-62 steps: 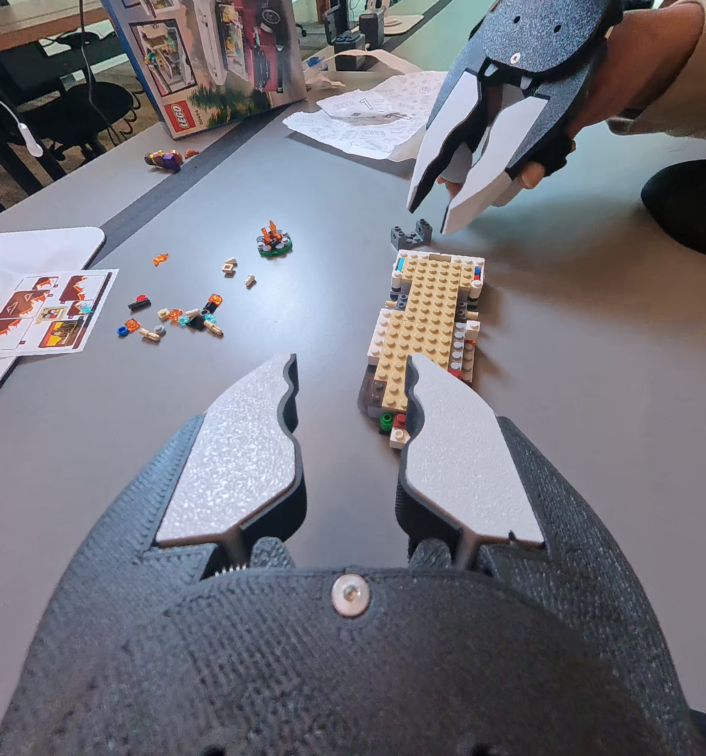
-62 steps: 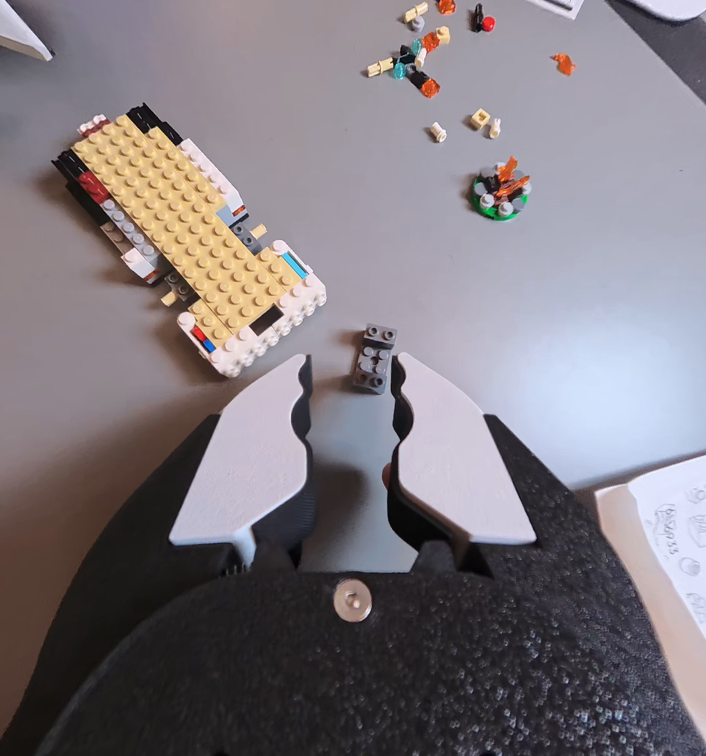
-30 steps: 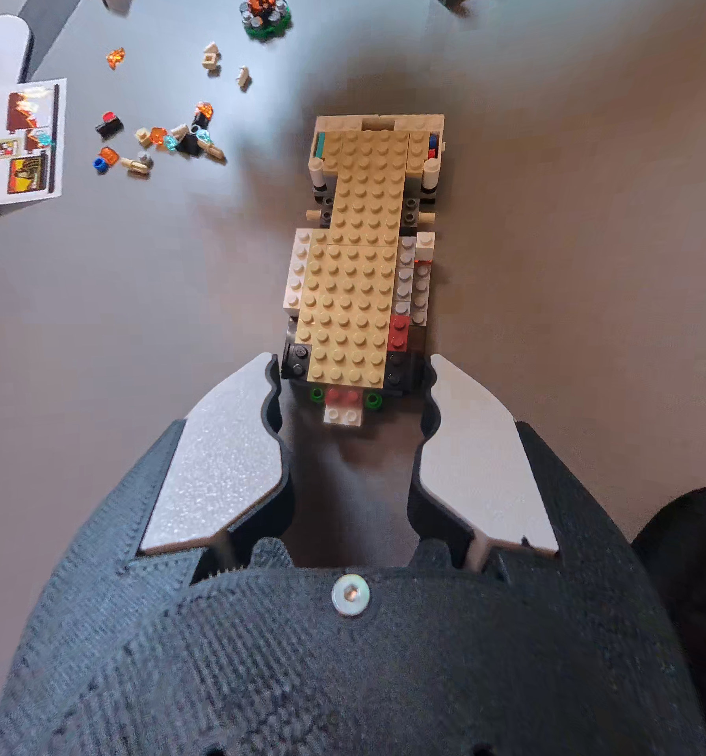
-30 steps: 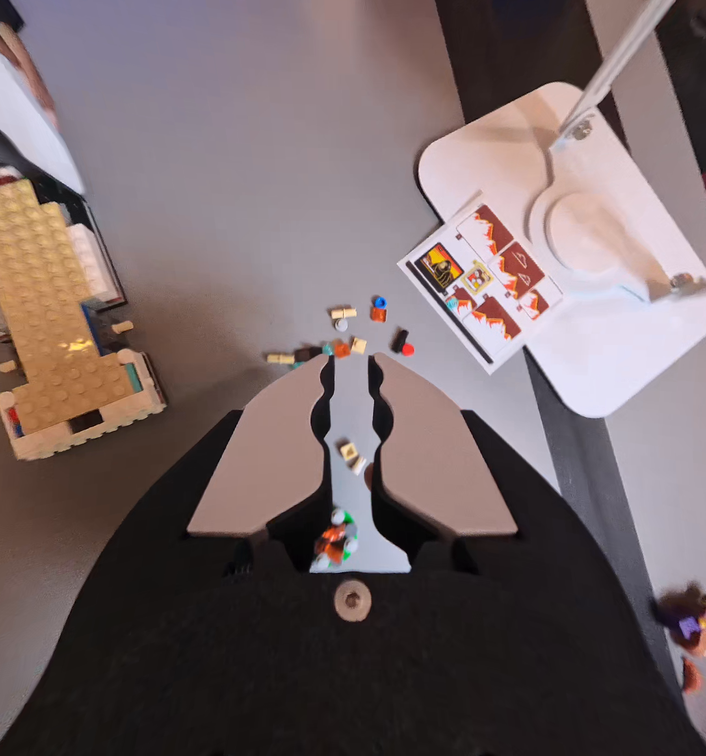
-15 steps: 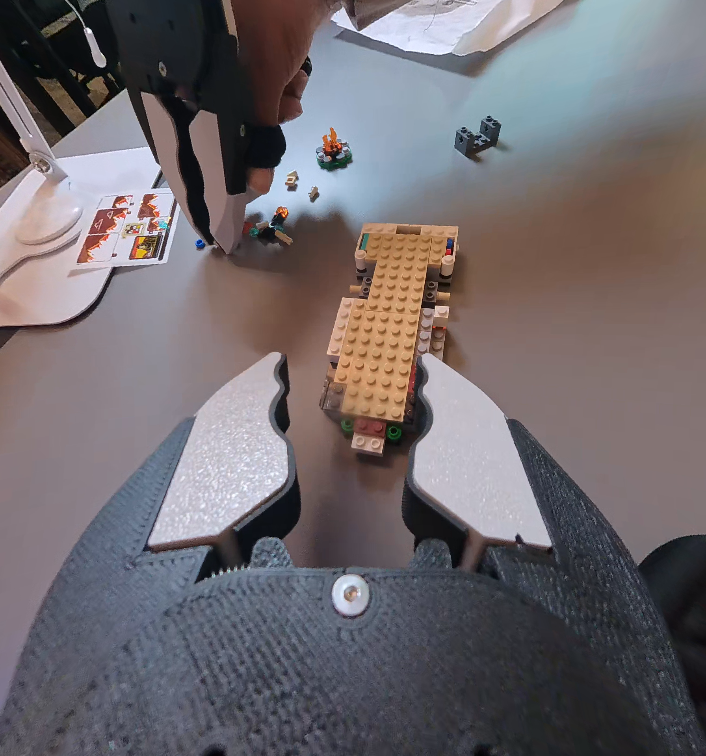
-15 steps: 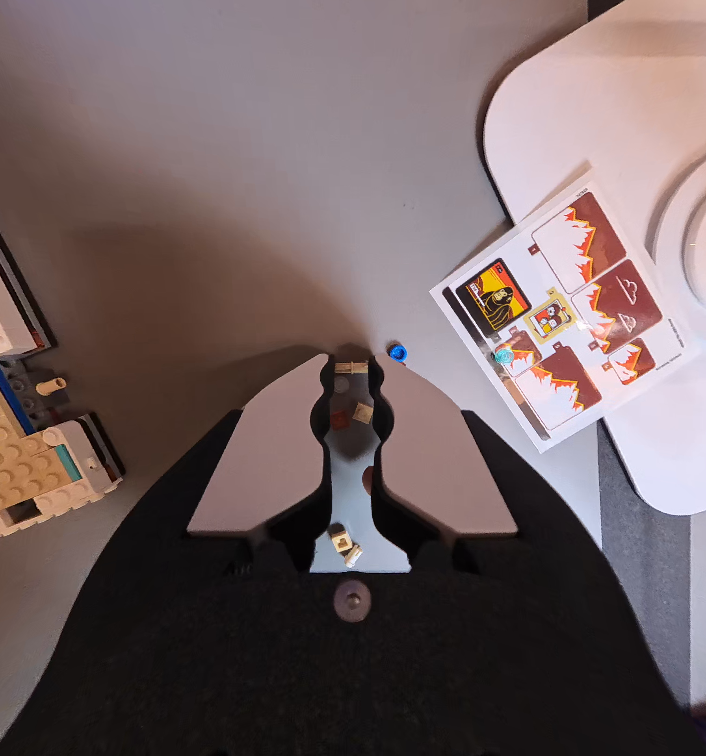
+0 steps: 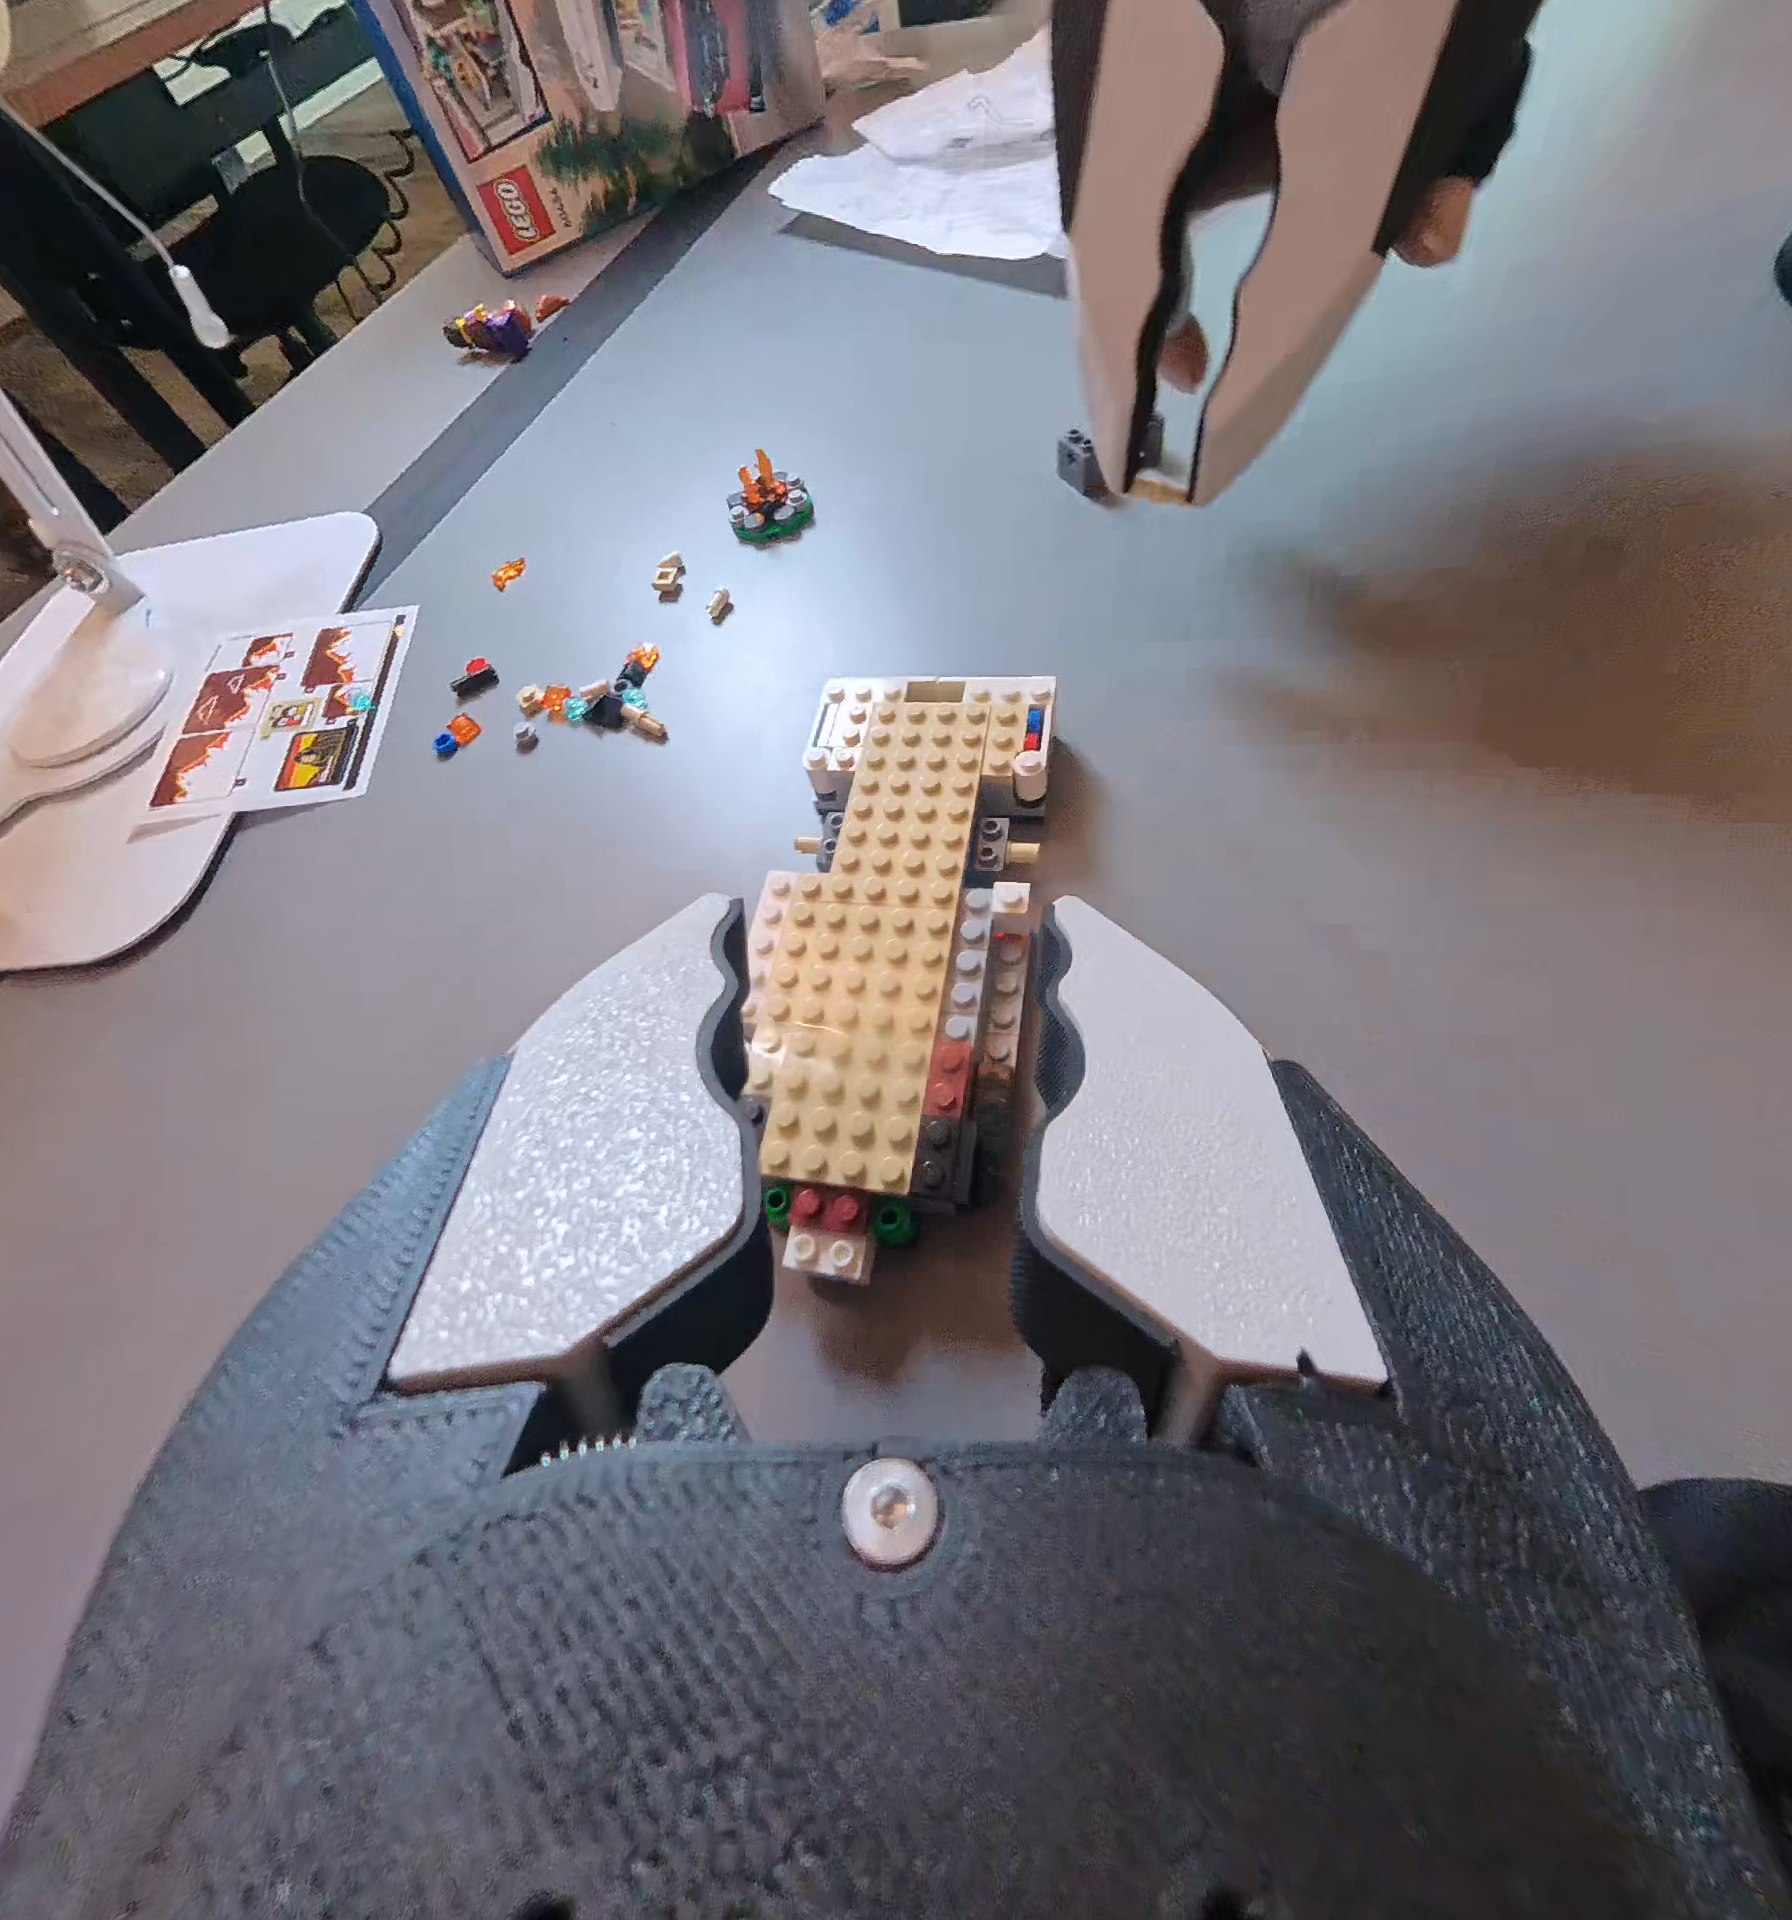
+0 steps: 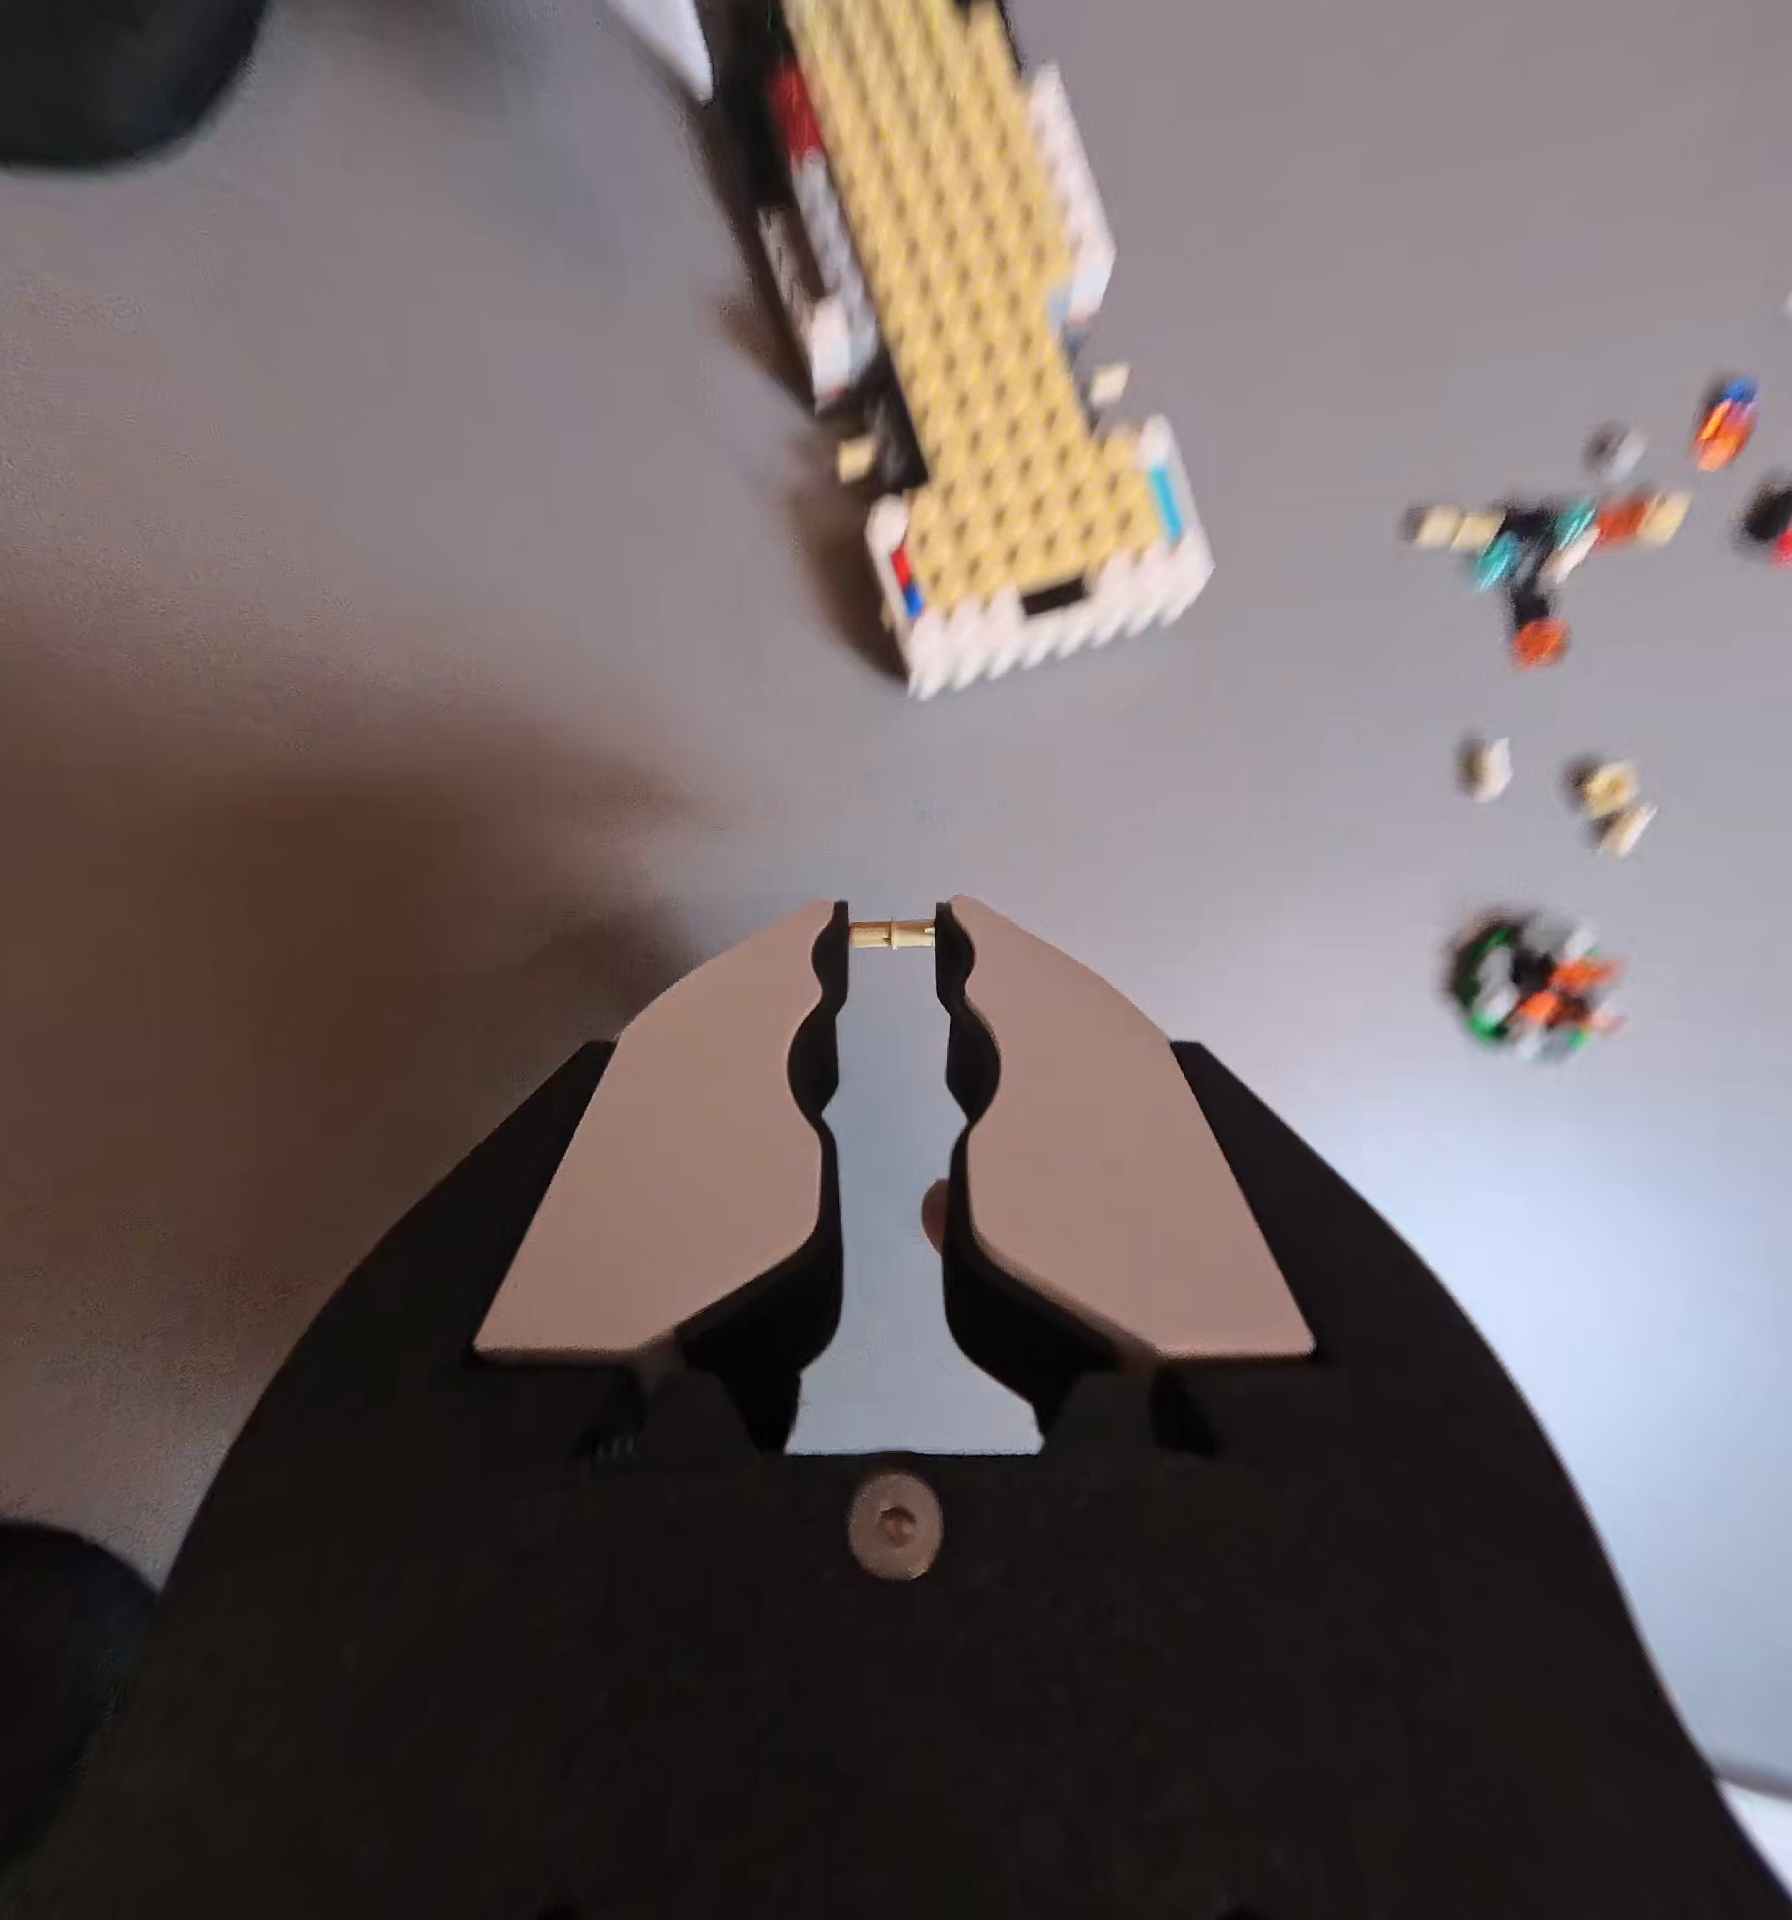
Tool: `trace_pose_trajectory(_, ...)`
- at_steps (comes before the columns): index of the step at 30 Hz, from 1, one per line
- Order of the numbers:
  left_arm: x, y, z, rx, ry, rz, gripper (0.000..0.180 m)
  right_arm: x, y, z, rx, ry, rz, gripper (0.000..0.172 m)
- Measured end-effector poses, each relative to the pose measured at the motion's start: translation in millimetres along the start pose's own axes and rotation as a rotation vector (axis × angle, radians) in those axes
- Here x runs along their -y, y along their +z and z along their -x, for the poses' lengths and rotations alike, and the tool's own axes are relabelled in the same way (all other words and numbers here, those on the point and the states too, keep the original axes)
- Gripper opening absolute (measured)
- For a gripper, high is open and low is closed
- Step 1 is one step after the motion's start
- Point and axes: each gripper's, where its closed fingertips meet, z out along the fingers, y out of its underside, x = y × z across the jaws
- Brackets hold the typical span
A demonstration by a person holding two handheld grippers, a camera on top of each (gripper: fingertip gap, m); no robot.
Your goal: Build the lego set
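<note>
My right tongs [image 8: 892,935] pinch a tiny, light, stiff tan pin [image 8: 893,936] end to end above the tabletop [image 8: 352,520], while my left tongs [image 7: 887,935] stand spread around the brittle build [image 7: 897,935], best held by its long sides.

My grey surface [image 7: 1391,935] carries a tan brick build [image 7: 902,935]; left of it loose small pieces [image 7: 570,701], a sticker sheet [image 7: 268,717], and a white lamp base [image 7: 92,727]; beyond it a printed box [image 7: 601,114] and paper sheets [image 7: 933,177].
</note>
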Motion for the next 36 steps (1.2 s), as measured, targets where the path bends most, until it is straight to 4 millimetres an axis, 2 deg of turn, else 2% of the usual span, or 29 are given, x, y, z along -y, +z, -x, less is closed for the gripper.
trace_pose_trajectory(2,3,5,-8,-0.013,0.016,-0.004,0.052,-27,4,12,-0.051,0.097,0.046,0.016)
trace_pose_trajectory(4,4,10,-15,-0.029,0.022,-0.001,0.052,-43,6,16,-0.101,0.208,0.062,0.016)
trace_pose_trajectory(7,3,14,-22,-0.035,0.039,0.009,0.052,-50,4,16,-0.148,0.332,0.033,0.018)
trace_pose_trajectory(9,3,15,-24,-0.034,0.044,0.01,0.051,-51,3,23,-0.129,0.344,0.024,0.028)
trace_pose_trajectory(13,2,14,-22,-0.031,0.04,0.011,0.051,-50,-8,39,-0.033,0.214,-0.022,0.036)
trace_pose_trajectory(17,-1,15,-21,-0.031,0.039,0.017,0.05,-49,-19,41,0.061,0.007,-0.039,0.034)
trace_pose_trajectory(21,-5,16,-21,-0.027,0.05,0.035,0.049,-59,-12,37,0.153,-0.081,0.053,0.028)
trace_pose_trajectory(24,-6,16,-20,-0.022,0.049,0.038,0.048,-67,-12,42,0.21,-0.091,0.09,0.02)
trace_pose_trajectory(28,-6,14,-16,-0.02,0.04,0.029,0.046,-69,-11,43,0.179,-0.093,0.068,0.011)
trace_pose_trajectory(36,-6,15,-17,-0.02,0.036,0.028,0.045,-70,-9,45,0.131,-0.067,0.036,0.008)
